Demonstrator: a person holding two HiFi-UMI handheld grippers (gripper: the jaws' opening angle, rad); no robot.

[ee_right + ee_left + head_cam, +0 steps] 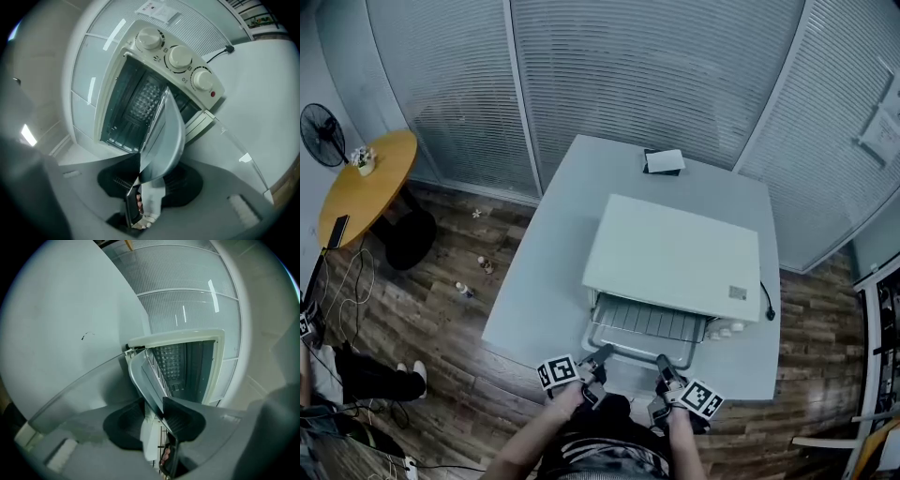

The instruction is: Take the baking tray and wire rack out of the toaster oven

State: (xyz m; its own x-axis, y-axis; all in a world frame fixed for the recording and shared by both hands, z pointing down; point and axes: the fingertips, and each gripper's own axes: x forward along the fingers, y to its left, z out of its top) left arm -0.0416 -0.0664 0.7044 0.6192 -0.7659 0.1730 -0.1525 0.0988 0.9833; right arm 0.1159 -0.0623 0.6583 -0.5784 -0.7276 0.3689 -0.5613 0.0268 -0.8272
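Now gripped: baking tray (pixel 166 136) rim, my left gripper (pixel 154 413) and right gripper (pixel 145 176) both clamped.
Feel: stiff, thin, seemingly light, slippery metal.

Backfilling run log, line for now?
left tongs + right tongs: shut on baking tray | toaster oven: door open, tray partly out

Grey tools (pixel 602 355) (pixel 662 362), b/w marker cubes (pixel 558 371)

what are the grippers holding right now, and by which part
Both hold the baking tray by its front rim: the left gripper near its left corner, the right gripper near its right corner.
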